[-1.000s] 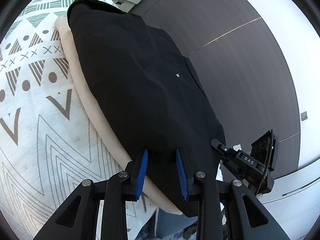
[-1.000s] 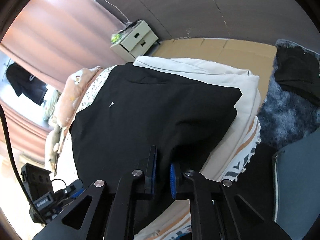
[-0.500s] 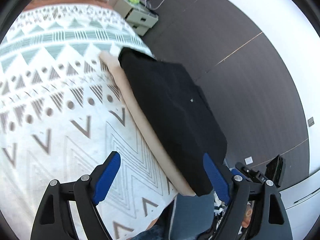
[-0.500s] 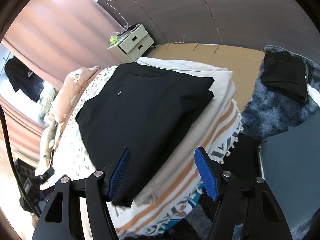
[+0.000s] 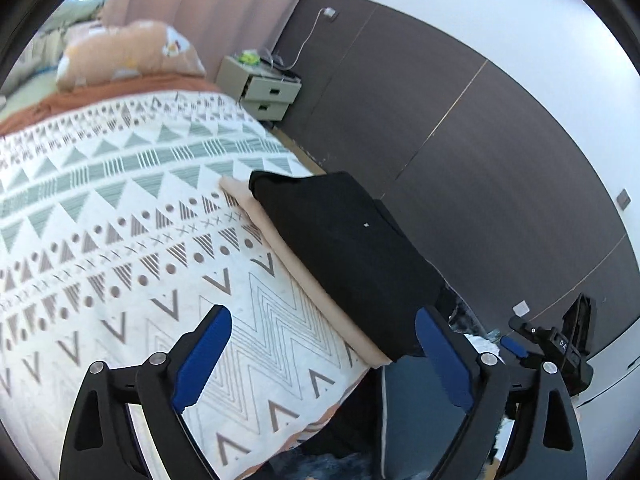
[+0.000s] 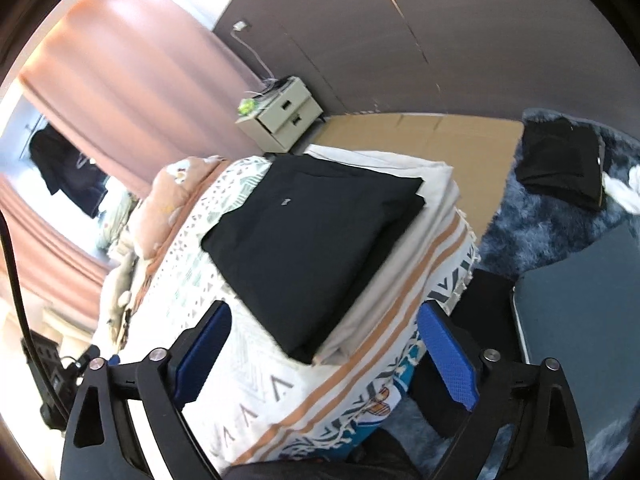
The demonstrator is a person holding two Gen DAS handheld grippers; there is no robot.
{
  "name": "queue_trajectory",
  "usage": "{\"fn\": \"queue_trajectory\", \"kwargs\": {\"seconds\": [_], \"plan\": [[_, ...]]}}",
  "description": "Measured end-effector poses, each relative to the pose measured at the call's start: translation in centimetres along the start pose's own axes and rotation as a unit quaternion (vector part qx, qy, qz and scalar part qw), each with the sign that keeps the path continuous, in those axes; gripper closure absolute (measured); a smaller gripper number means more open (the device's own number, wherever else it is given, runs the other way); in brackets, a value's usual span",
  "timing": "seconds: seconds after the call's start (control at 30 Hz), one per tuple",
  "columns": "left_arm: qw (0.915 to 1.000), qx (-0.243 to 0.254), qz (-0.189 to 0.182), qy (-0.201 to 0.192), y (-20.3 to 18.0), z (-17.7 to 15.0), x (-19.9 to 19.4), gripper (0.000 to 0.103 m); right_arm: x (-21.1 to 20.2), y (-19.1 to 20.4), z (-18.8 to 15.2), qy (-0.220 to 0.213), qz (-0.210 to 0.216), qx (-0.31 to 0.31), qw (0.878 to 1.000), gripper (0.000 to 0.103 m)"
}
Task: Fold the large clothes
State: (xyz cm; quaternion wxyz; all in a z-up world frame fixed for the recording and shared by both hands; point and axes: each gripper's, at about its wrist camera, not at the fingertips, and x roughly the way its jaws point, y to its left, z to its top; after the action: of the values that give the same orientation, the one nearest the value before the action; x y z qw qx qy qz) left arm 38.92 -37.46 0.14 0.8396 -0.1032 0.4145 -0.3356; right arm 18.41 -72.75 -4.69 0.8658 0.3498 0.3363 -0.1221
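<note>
Room: bedroom, dark panelled wall (image 5: 460, 168) at the back, pink curtain (image 6: 132, 80) on the left in my right-hand view.

Surface: bed under a white patterned bedspread (image 5: 120, 248), triangles, dots and chevrons; its striped, fringed edge (image 6: 404, 320) drops off at the near corner.

Left to right, from my left camera:
- Peach pillow (image 5: 132, 52) at the head of the bed, far left.
- A wide stretch of bare bedspread between pillow and folded pile.
- My left gripper (image 5: 322, 354), jaws wide apart, gripping nothing, hanging above the bed's near edge.
- Cream nightstand (image 5: 266, 94), two drawers, against the wall beyond the bed.
- Beige folded cloth (image 5: 312, 284), a narrow band showing along the left edge of the black garment.
- Folded black garment (image 5: 344, 248), lying flat on the beige cloth at the bed's right edge, small pale logo on top; its near corner reaches the bed's edge.
- Right of the bed edge, a gap down to the floor.

Left to right, from my right camera:
- Dark clothing (image 6: 64, 164) hanging at far left.
- My right gripper (image 6: 324, 352), jaws wide apart, clear of the cloth, just short of the pile's near corner.
- Black garment (image 6: 308, 232) square on the pale cloth (image 6: 440, 184), edges aligned at the far right corner.
- Bare tan floor (image 6: 440, 136) beyond.
- Blue shaggy rug (image 6: 532, 232), a second folded black piece (image 6: 560, 164) lying on it.
</note>
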Motion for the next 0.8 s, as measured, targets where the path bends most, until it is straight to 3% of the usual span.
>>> {"fn": "queue_trajectory", "kwargs": {"seconds": [0.4, 0.57, 0.8], "plan": [[0.9965, 0.067, 0.029, -0.040, -3.4, -3.7, -8.1, 0.005, -6.9, 5.3, -5.5, -0.035, -0.004, -0.072, 0.997, 0.006], [0.9938, 0.089, 0.044, -0.051, -4.2, -5.8, -11.2, 0.005, -10.1, 7.6, -8.3, -0.061, 0.030, -0.113, 0.991, 0.006], [0.9881, 0.107, 0.064, -0.090, -5.4, -9.3, -16.0, 0.005, -13.8, 10.6, -11.4, -0.068, 0.039, -0.166, 0.983, 0.006]]}}
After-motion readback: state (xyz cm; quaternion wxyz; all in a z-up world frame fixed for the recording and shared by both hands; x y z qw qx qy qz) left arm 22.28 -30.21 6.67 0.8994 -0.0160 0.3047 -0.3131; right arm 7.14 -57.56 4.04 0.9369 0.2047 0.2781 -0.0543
